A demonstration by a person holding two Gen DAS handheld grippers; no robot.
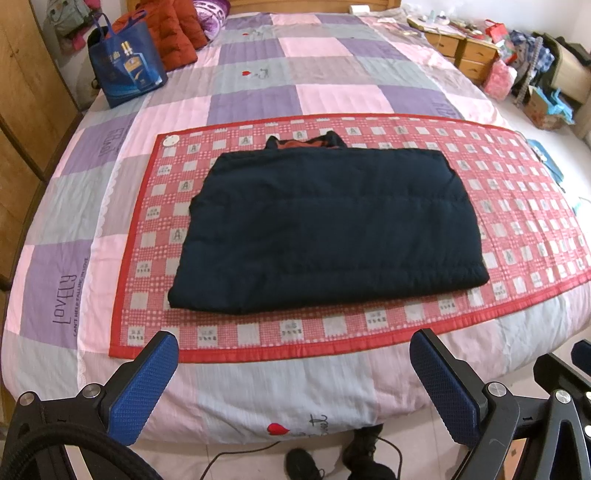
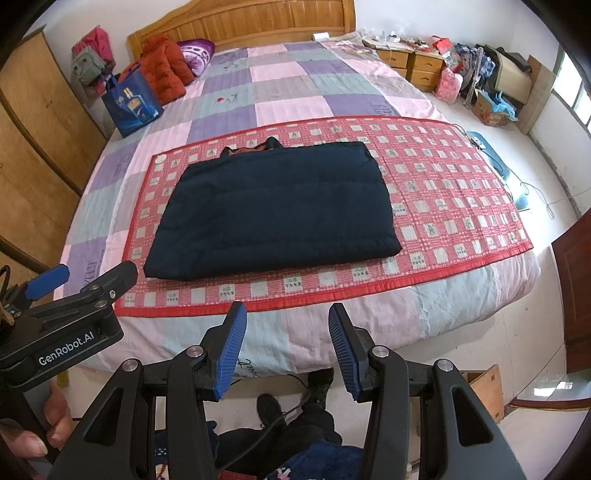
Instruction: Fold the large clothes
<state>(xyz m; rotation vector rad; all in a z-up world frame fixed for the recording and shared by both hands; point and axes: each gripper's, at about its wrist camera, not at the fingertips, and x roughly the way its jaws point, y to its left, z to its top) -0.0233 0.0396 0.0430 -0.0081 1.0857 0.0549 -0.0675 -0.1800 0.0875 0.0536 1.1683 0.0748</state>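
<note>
Across the middle of both frames, a folded dark navy jacket (image 1: 314, 229) (image 2: 273, 214) lies flat on a red checked mat (image 1: 517, 206) (image 2: 443, 206) on the bed (image 1: 258, 55) (image 2: 288, 77). At the bottom edge, the left claw (image 1: 293, 373) hangs spread wide and empty. Beside it, the right claw (image 2: 286, 332) is half spread, pinching nothing, short of the mat.

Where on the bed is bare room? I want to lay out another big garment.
Free: the quilt between the red mat and headboard, and the mat's right end beside the folded jacket. Crowded: the far-left corner, with the blue bag and orange coat.
</note>
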